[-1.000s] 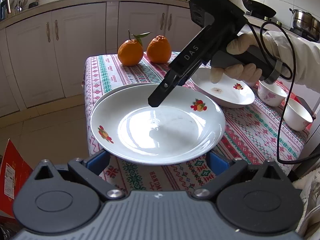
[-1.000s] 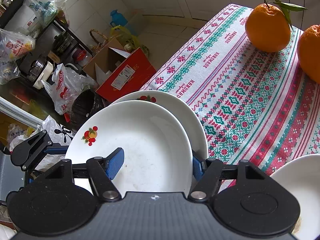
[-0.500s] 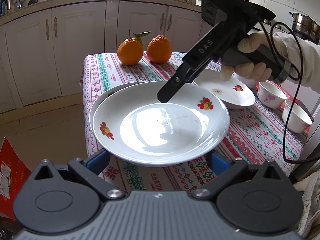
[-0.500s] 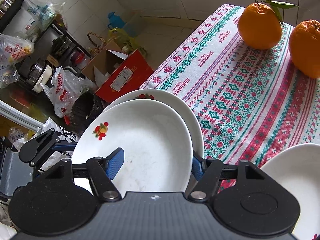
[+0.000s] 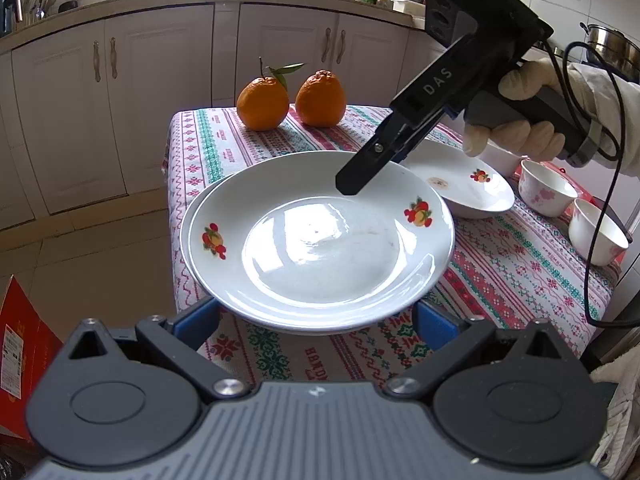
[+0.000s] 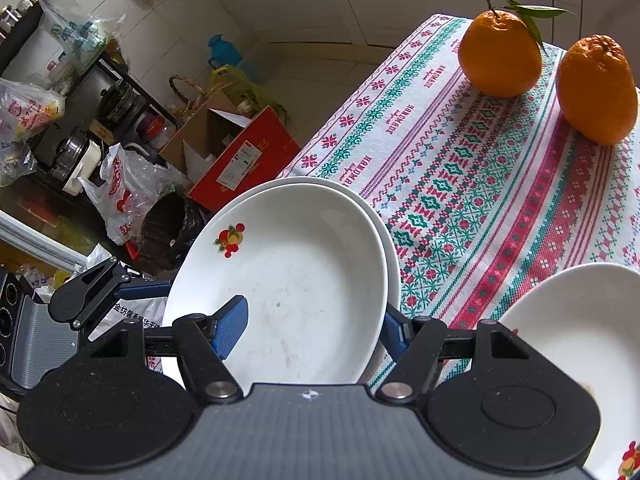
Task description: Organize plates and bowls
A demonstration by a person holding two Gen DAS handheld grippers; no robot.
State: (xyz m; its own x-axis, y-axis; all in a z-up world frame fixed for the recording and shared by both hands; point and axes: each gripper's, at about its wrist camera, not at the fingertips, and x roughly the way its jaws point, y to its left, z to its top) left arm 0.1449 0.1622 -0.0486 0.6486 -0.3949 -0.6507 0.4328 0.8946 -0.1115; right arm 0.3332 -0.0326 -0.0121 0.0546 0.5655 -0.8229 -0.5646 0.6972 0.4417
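Note:
Two white fruit-decal plates are stacked at the near corner of the table; the top plate (image 5: 316,240) (image 6: 296,280) sits almost squarely on the lower plate (image 6: 394,264). My right gripper (image 6: 312,332) (image 5: 352,184) straddles the top plate's rim, one blue pad over the inside and the other outside, neither pressing. My left gripper (image 5: 316,326) (image 6: 120,288) stands wide open at the stack's near edge, its fingertips hidden under the rim. A third plate (image 5: 460,188) (image 6: 580,340) lies to the right.
Two oranges (image 5: 262,100) (image 5: 320,98) stand at the far end of the patterned tablecloth (image 5: 520,280). Two small bowls (image 5: 546,194) (image 5: 598,236) sit at the right edge, crossed by a black cable. A red box (image 6: 240,156) and bags lie on the floor.
The top plate has slid to sit more squarely over the lower one. The right gripper has risen a little and shifted right over the plate. The left gripper has stayed still.

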